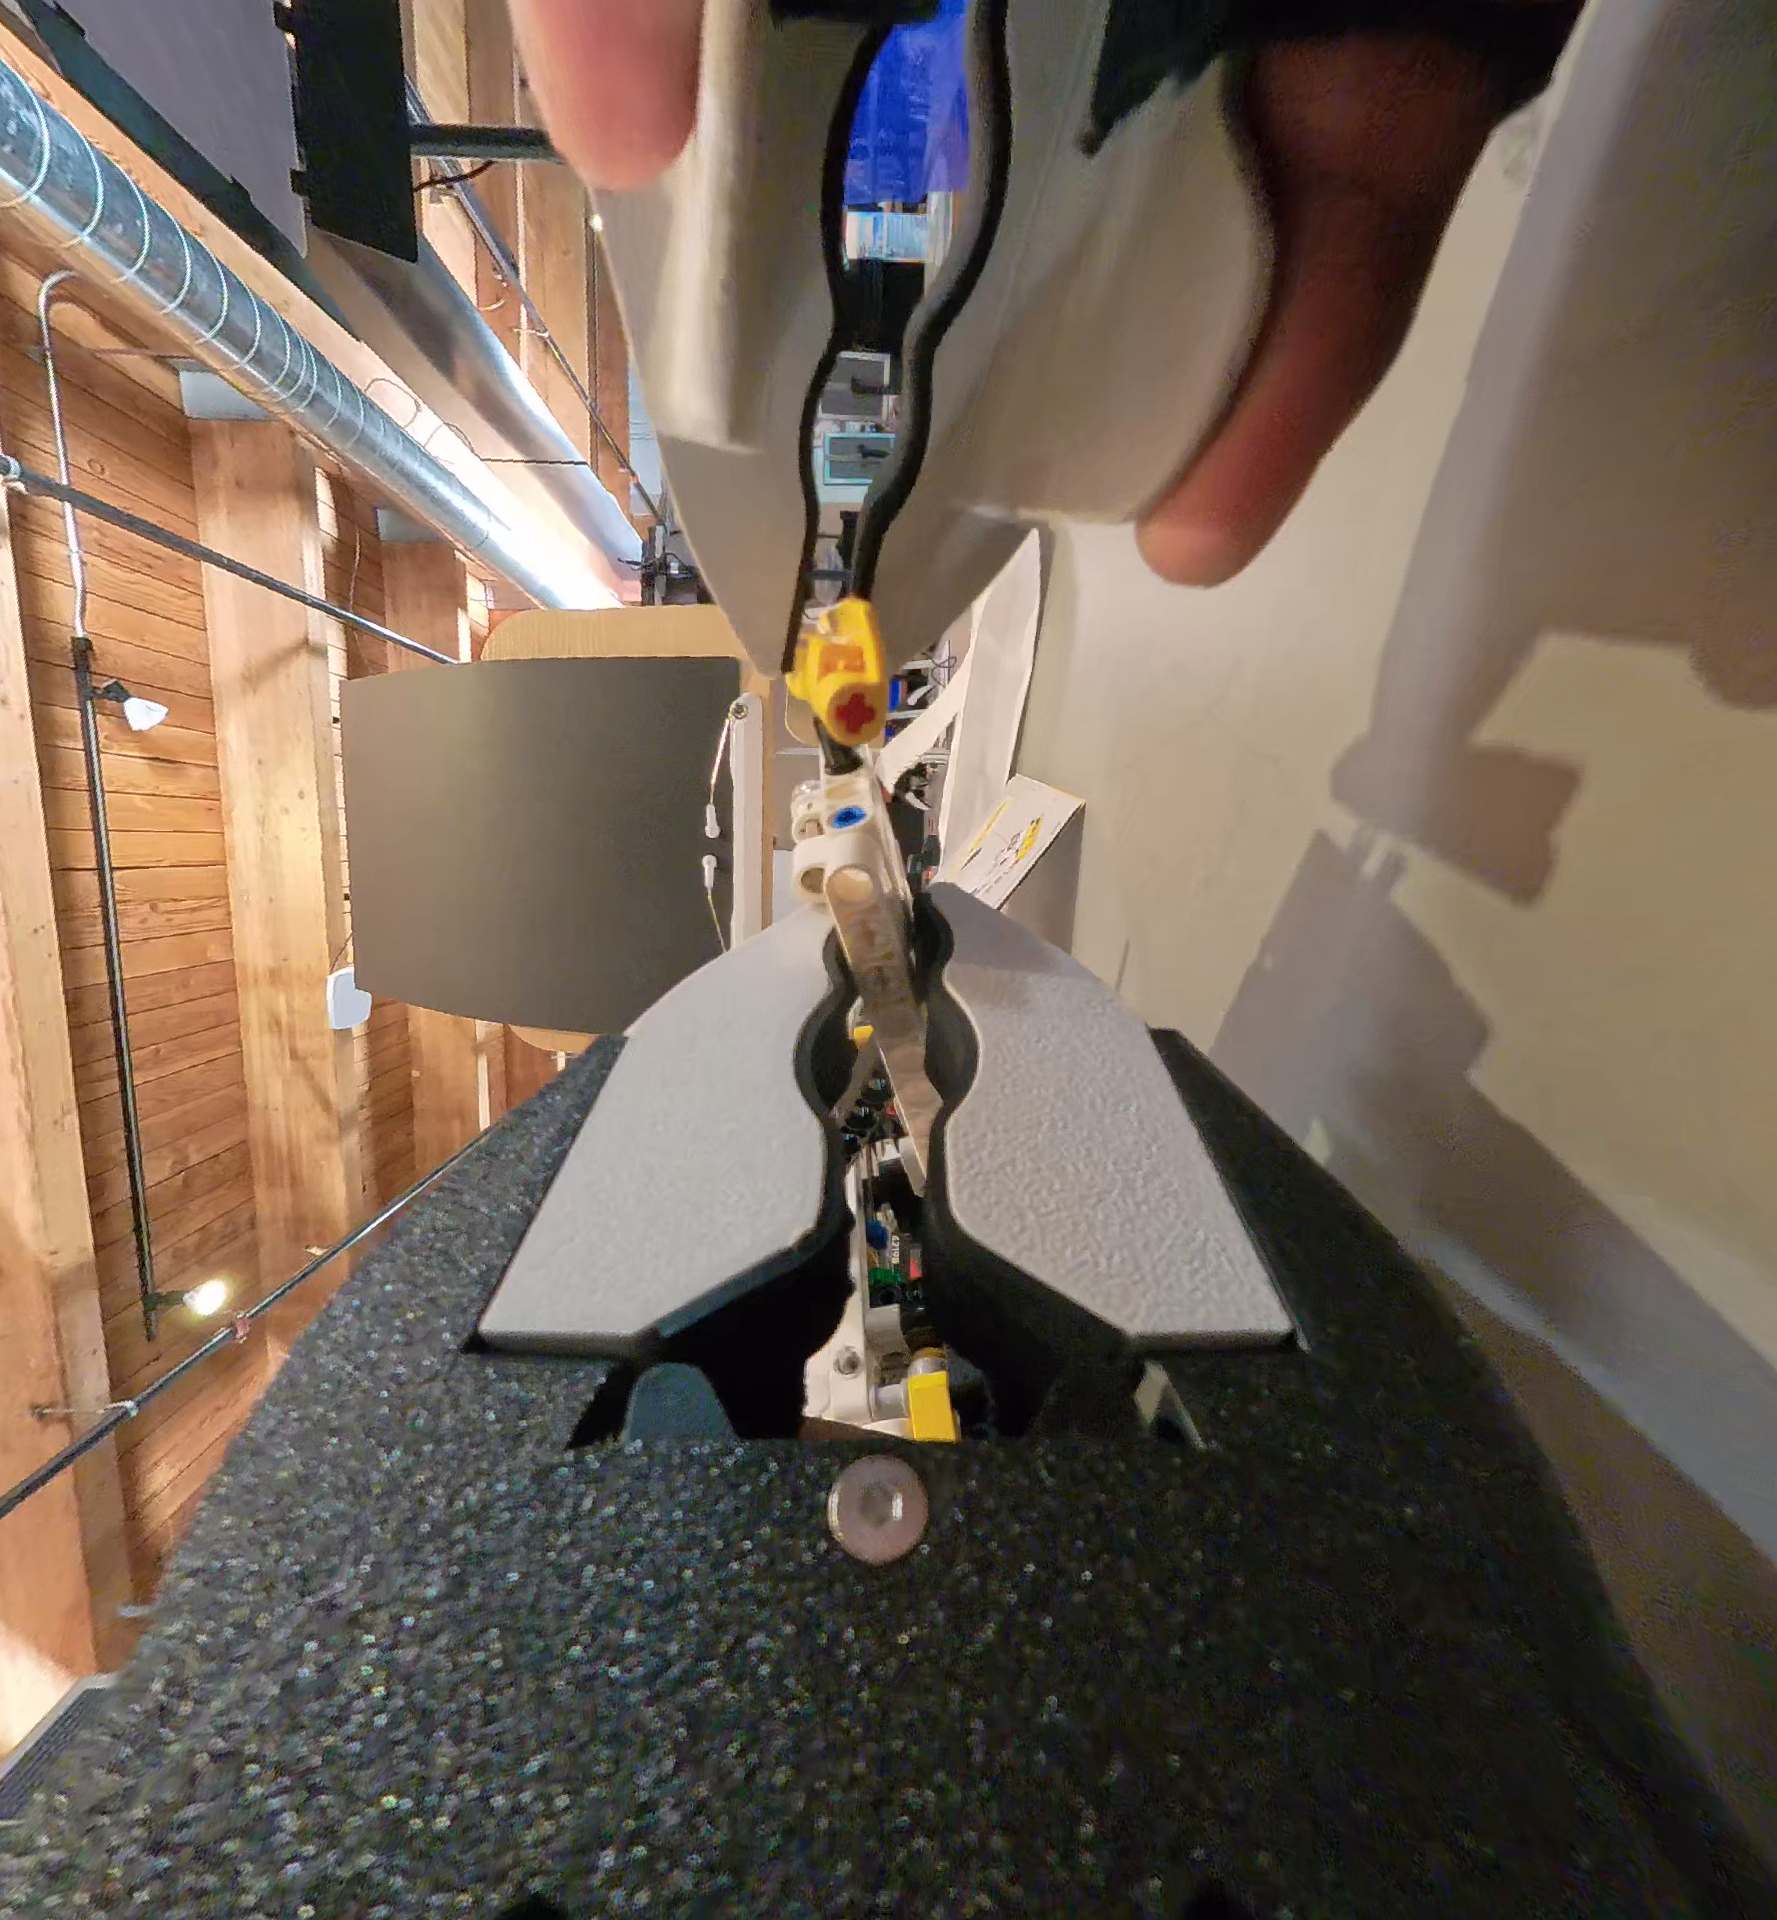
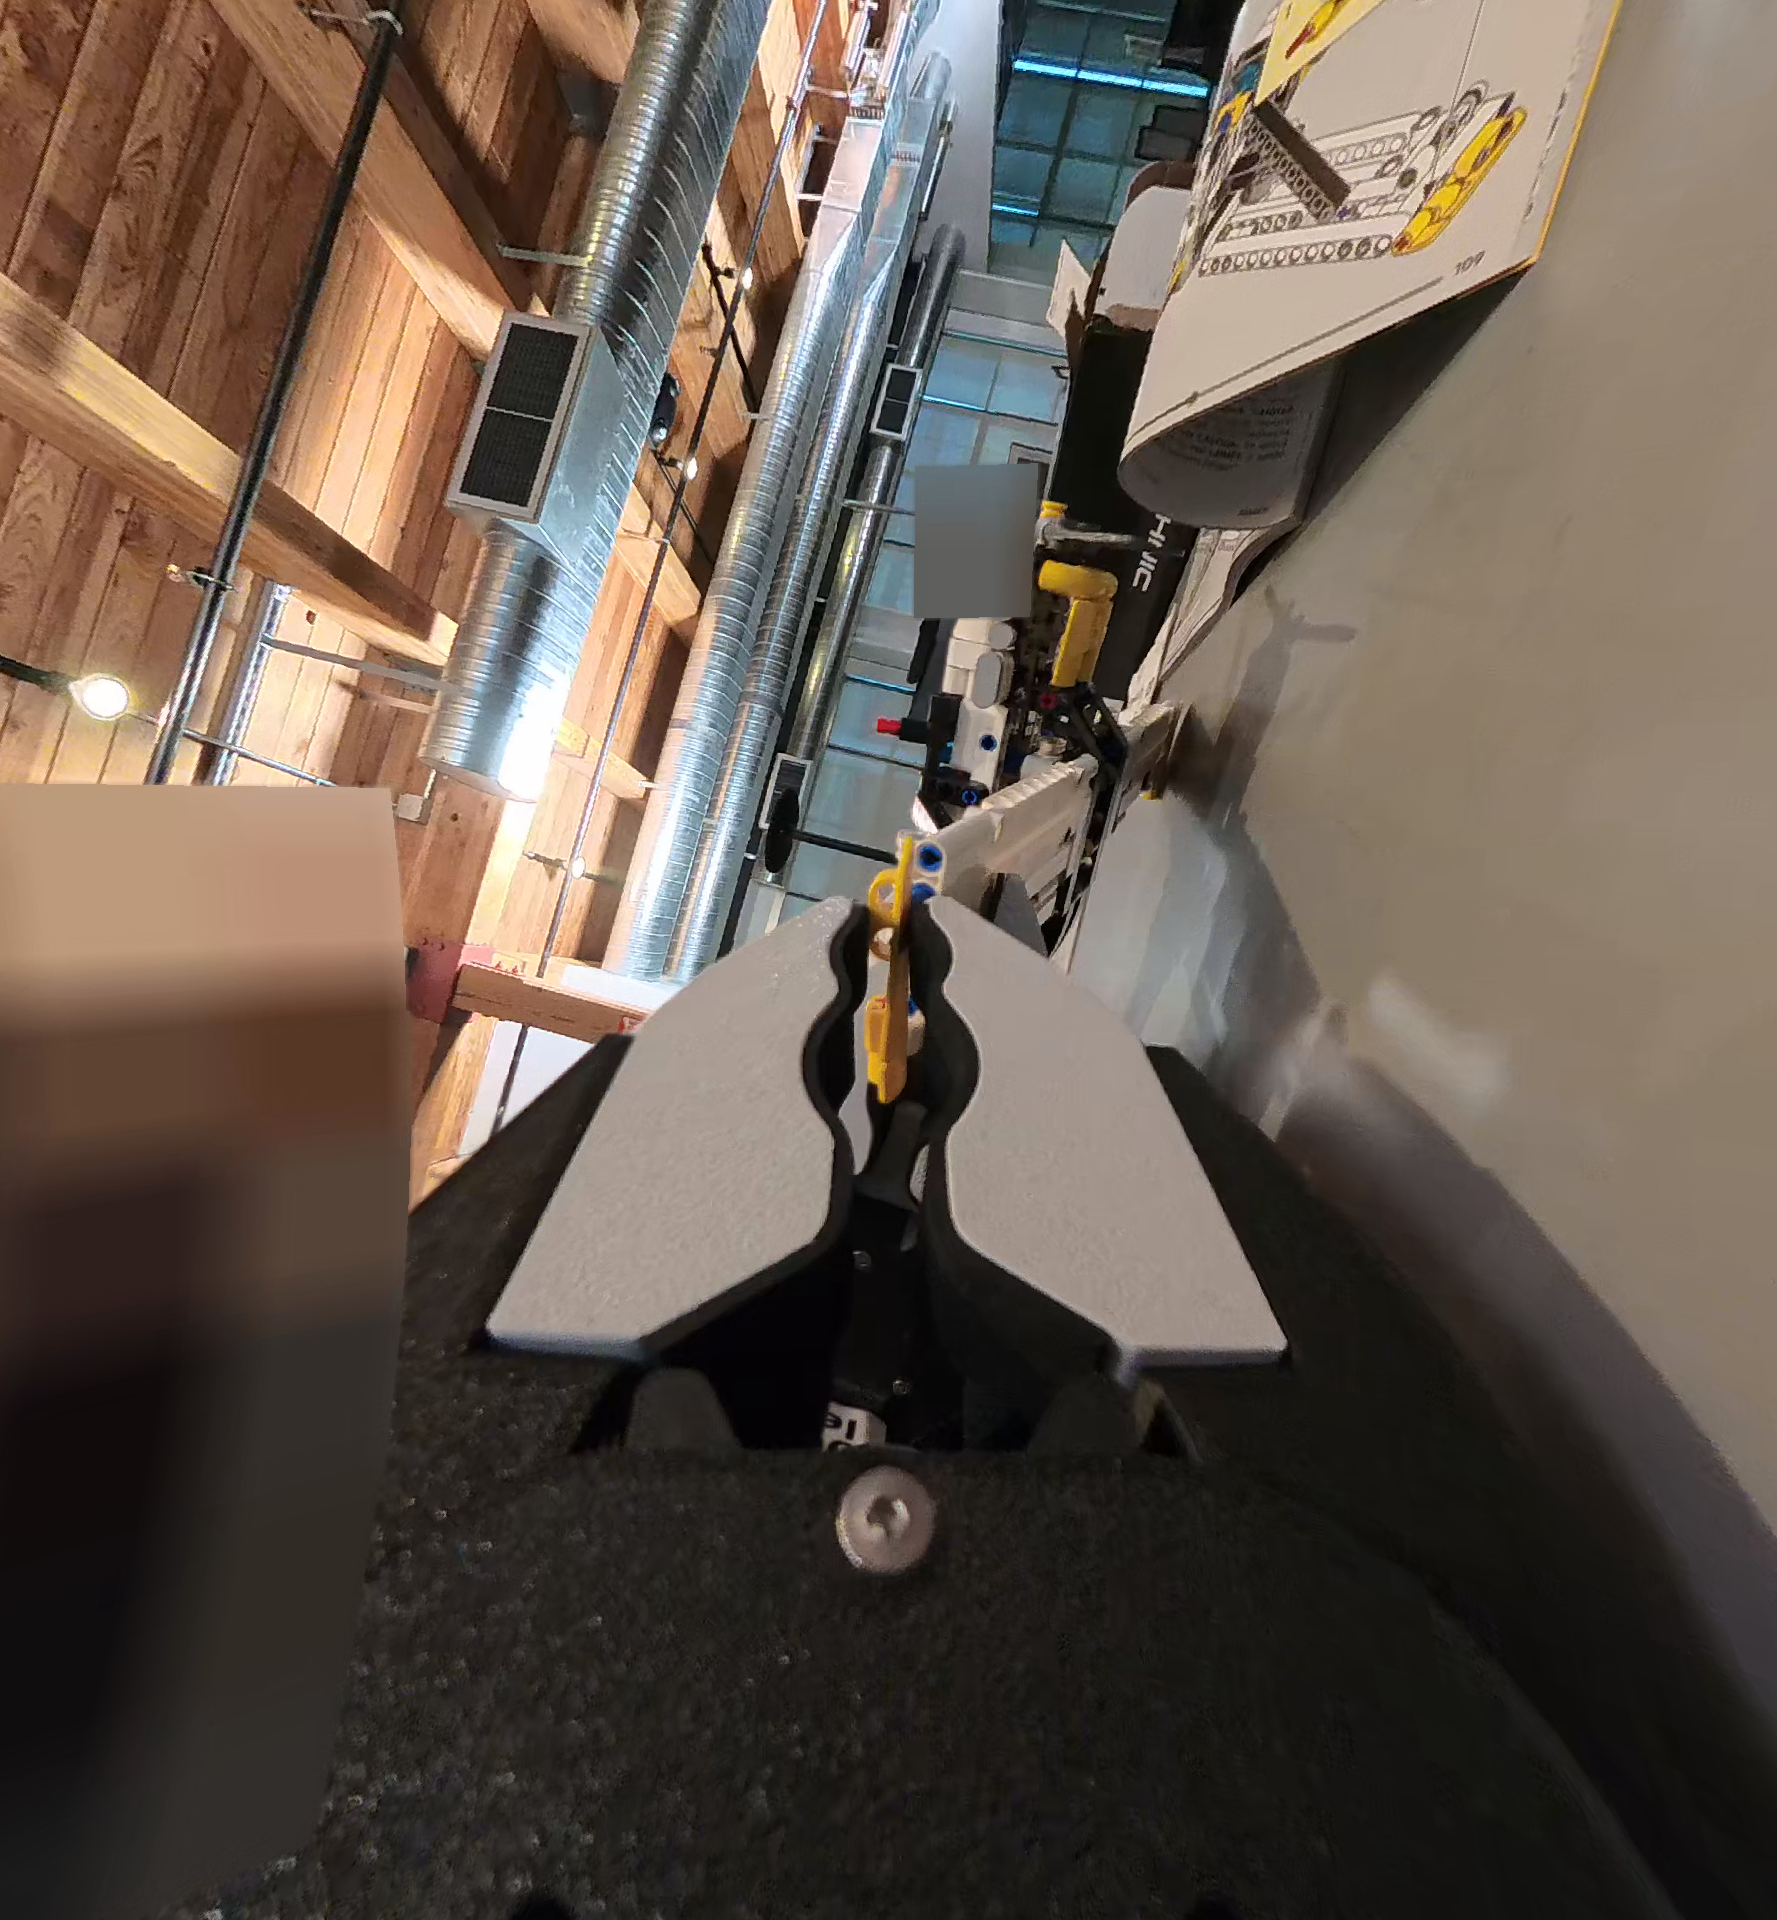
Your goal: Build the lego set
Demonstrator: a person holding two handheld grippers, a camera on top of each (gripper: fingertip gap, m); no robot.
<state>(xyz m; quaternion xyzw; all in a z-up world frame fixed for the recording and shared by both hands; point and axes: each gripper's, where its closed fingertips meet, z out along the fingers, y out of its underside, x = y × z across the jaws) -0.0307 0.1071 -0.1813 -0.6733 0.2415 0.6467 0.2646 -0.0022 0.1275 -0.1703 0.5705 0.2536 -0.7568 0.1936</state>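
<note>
Left wrist view: the left gripper [image 1: 879, 971] is clamping a pale grey beam [image 1: 876, 961] of a toy-brick model, its jaws nearly closed with the beam pinched between the fingertips. Beyond it a white connector [image 1: 830, 844] with a blue pin is sitting on the beam. The right gripper [image 1: 830, 639] is reaching in from above, held by a hand [image 1: 1310, 343], gripping a yellow piece [image 1: 842, 675] with a red cross-shaped end, right at the beam's far end.

Right wrist view: the right gripper [image 2: 889, 940] is pinching that thin yellow piece [image 2: 894, 987], jaws almost closed on it. The piece is touching the end of a long white beam [image 2: 1019, 831] fitted with blue pins, which is running back to a larger brick model [image 2: 1060, 665] beside an open instruction booklet [image 2: 1362, 208] on the grey table [image 2: 1590, 831].
</note>
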